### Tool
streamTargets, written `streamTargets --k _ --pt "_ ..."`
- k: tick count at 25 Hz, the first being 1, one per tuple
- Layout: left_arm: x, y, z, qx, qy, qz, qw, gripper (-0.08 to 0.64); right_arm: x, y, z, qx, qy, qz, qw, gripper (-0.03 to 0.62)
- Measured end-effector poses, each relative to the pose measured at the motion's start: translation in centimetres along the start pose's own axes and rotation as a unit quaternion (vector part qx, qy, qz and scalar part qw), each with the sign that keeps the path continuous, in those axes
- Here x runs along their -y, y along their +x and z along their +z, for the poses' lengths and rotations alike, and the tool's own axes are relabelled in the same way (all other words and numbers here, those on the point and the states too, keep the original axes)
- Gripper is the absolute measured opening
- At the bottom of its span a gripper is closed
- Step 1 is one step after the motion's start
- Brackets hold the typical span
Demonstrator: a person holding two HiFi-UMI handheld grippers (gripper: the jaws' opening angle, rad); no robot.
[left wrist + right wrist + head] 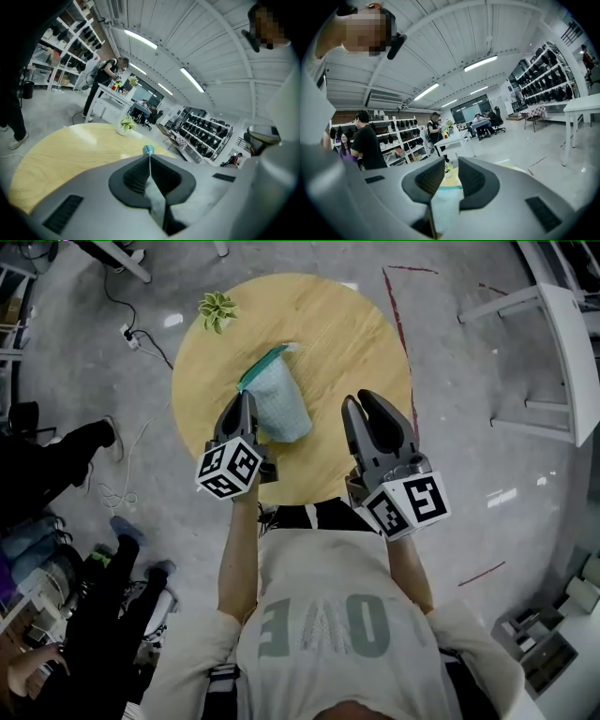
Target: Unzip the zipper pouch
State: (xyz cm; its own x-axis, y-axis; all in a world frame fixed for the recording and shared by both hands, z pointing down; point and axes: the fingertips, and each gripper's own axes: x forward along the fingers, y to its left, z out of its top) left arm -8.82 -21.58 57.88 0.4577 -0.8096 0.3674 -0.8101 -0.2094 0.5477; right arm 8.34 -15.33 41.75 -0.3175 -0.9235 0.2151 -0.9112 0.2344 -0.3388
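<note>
A light teal zipper pouch point(279, 397) with a darker teal zip edge lies near the middle of the round wooden table point(328, 334). My left gripper point(246, 397) hovers at the pouch's left edge. Its jaws are shut with nothing between the pads. In the left gripper view the pouch point(148, 150) peeks out just past the closed tips point(149, 159). My right gripper point(363, 399) hangs to the right of the pouch, open and empty. In the right gripper view the pouch point(446, 206) shows through the gap between the spread jaws point(451, 176).
A small potted plant point(217, 308) stands at the table's far left edge. People stand on the floor to the left point(66, 465), beside cables point(131, 334). A white table point(562, 343) is at the right. Red tape lines point(398, 315) mark the floor.
</note>
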Motion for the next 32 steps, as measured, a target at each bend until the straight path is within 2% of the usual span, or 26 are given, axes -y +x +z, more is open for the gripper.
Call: streamTargets --k 8,14,15,17,19,25,29,32 --pt "-3.9 0.3 -2.1 -0.044 0.041 0.059 0.9965 0.029 -0.6 0.4 -1.5 -0.022 -0.005 0.010 1.000 0.100" --pt "-4.5 0.0 -3.2 -0.055 0.036 0.084 0.9943 0.032 -1.0 0.2 -2.0 -0.029 -0.005 0.019 0.999 0.100" --pt "-4.5 -0.1 -3.3 -0.057 0.034 0.086 0.9941 0.046 -1.2 0.1 -2.1 -0.029 -0.006 0.021 0.999 0.100" --pt "-4.4 -0.2 -3.7 -0.061 0.022 0.087 0.9941 0.143 -1.4 -0.1 -2.2 -0.030 -0.007 0.024 0.999 0.100" --pt "-4.5 -0.5 -3.7 -0.059 0.019 0.093 0.9938 0.144 -1.6 -0.3 -2.2 -0.028 -0.008 0.028 0.999 0.100" --pt "-4.4 -1.5 -1.3 -0.028 0.028 0.115 0.9926 0.202 -2.1 -1.0 -0.7 -0.004 -0.017 0.037 0.999 0.100" --pt "-2.4 -2.2 3.5 0.026 0.060 0.102 0.9926 0.202 -2.3 -1.3 1.7 0.033 -0.031 0.043 0.998 0.100" --pt "0.5 -3.4 8.3 0.076 0.102 0.089 0.9879 0.202 -2.7 -1.4 4.0 0.063 -0.046 0.048 0.996 0.100"
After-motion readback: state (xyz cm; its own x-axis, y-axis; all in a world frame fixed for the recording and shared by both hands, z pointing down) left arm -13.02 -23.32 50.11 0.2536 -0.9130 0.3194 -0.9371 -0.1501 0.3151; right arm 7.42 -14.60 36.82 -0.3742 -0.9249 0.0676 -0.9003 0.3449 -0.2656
